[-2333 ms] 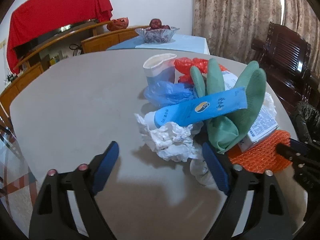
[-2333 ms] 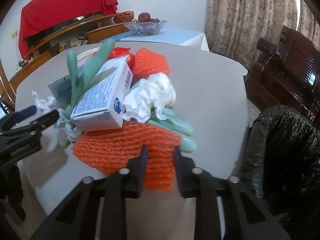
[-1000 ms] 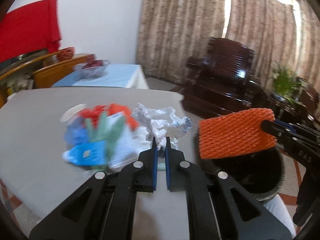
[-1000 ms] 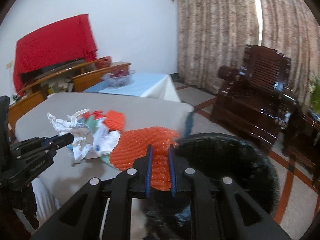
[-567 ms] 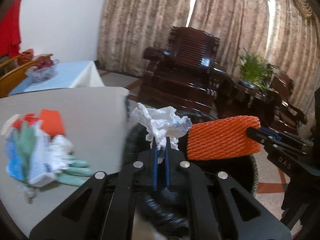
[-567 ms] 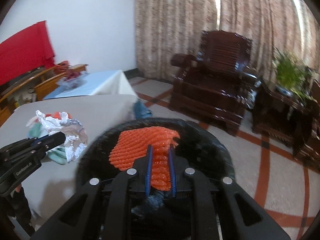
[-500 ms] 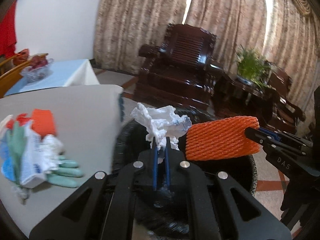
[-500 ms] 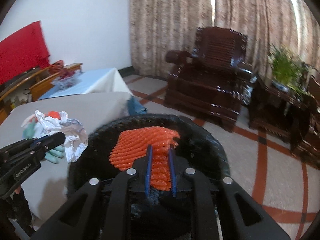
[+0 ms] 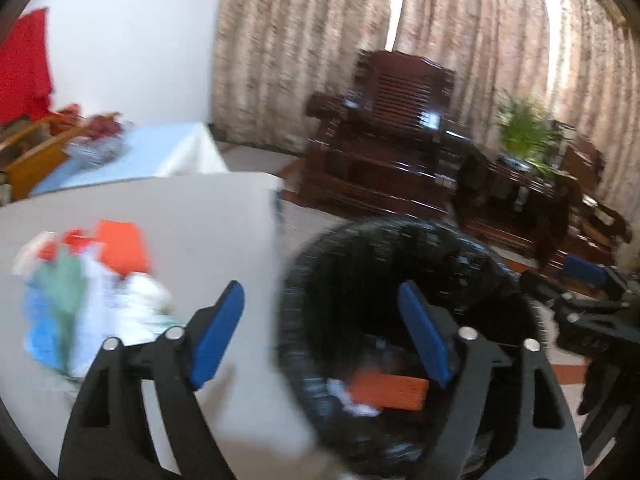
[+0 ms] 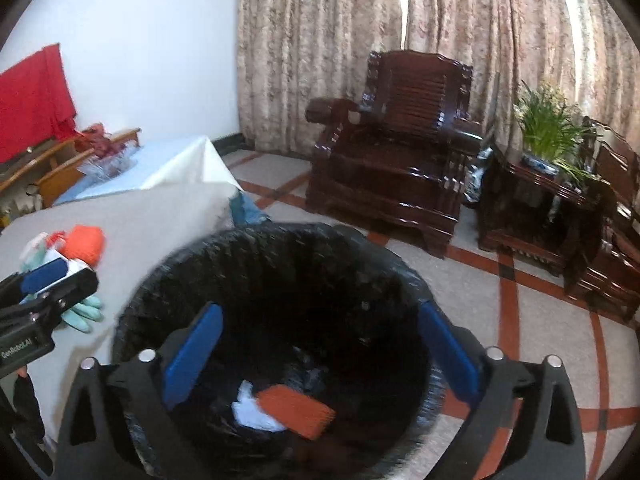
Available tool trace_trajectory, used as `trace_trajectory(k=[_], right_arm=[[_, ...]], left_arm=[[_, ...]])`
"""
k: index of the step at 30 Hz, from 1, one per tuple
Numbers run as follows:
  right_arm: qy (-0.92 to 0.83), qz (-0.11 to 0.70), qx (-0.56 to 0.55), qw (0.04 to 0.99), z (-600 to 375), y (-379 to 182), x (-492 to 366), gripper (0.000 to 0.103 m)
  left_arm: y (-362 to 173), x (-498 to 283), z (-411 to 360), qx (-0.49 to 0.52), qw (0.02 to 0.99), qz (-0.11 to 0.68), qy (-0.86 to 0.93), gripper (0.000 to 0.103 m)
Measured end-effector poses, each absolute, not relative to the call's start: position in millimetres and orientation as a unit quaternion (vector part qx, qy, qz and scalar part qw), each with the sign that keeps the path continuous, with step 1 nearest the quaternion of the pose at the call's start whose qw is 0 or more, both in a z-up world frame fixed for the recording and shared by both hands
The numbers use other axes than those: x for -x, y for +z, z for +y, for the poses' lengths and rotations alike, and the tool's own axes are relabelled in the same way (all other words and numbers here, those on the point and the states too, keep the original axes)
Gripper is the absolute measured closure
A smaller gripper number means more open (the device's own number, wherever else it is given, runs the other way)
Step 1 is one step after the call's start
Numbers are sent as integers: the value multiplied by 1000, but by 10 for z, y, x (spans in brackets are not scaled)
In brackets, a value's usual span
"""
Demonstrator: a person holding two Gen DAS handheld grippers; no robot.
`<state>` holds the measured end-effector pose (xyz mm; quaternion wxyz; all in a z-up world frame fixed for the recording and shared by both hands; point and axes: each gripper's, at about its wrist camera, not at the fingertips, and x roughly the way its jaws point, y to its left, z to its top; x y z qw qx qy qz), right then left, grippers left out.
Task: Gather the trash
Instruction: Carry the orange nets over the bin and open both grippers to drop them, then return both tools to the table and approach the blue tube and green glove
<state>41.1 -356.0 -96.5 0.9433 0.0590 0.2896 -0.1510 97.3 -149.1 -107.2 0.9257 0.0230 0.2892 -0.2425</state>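
- Left wrist view: the left hand-held gripper (image 9: 320, 336) hangs released, jaws spread wide, one blue pad over the counter (image 9: 192, 216) edge and the other over the black-lined trash bin (image 9: 384, 256); an orange foam net (image 9: 386, 391) and a crumpled white tissue (image 9: 352, 400) lie at the bottom of the bin; a blurred pile of trash (image 9: 88, 296) sits on the counter to the left; the right hand-held gripper (image 9: 588, 300) shows at the right edge, its jaws hard to read here
- Right wrist view: the right hand-held gripper (image 10: 320, 352) is released and empty above the trash bin (image 10: 260, 252), both blue pads framing its mouth; the orange foam net (image 10: 296, 410) rests on the tissue (image 10: 250, 410) inside; the left hand-held gripper (image 10: 44, 284) pokes in from the left, in front of the remaining trash (image 10: 80, 244) on the counter (image 10: 140, 216); a dark wooden armchair (image 10: 400, 140) and a potted plant (image 10: 548, 128) stand behind
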Motion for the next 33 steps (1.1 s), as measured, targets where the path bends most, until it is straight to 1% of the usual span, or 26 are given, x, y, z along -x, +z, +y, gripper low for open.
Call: trace_trajectory(k=[3, 10, 18, 20, 22, 25, 29, 32, 33], right_arm=[[-123, 275, -63, 951, -3366, -886, -490, 6], [-28, 252, -59, 966, -2578, -774, -801, 6], [53, 241, -18, 969, -1705, -870, -1105, 7], [63, 243, -10, 968, -1554, -909, -1164, 12], [78, 252, -5, 964, -1413, -965, -1236, 19], [87, 259, 0, 962, -1286, -1048, -1281, 23], [89, 270, 16, 959, -1199, -1149, -1350, 24], [88, 274, 22, 958, -1170, -1193, -1386, 24], [87, 274, 25, 957, -1165, -1206, -1401, 24]], left_arm=[[-969, -956, -1158, -27, 940, 275, -198, 18], [-822, -893, -195, -26, 963, 256, -77, 18], [-914, -993, 627, -18, 964, 263, 20, 18], [-976, -1039, 730, -14, 962, 269, 31, 19], [-1069, -1109, 831, -8, 959, 282, 37, 21], [-1221, -1188, 901, 5, 953, 300, 34, 21], [-1392, -1279, 907, 13, 947, 320, 22, 23], [-1514, -1266, 890, 22, 942, 334, 14, 29], [-1521, -1271, 879, 30, 940, 339, 8, 33]])
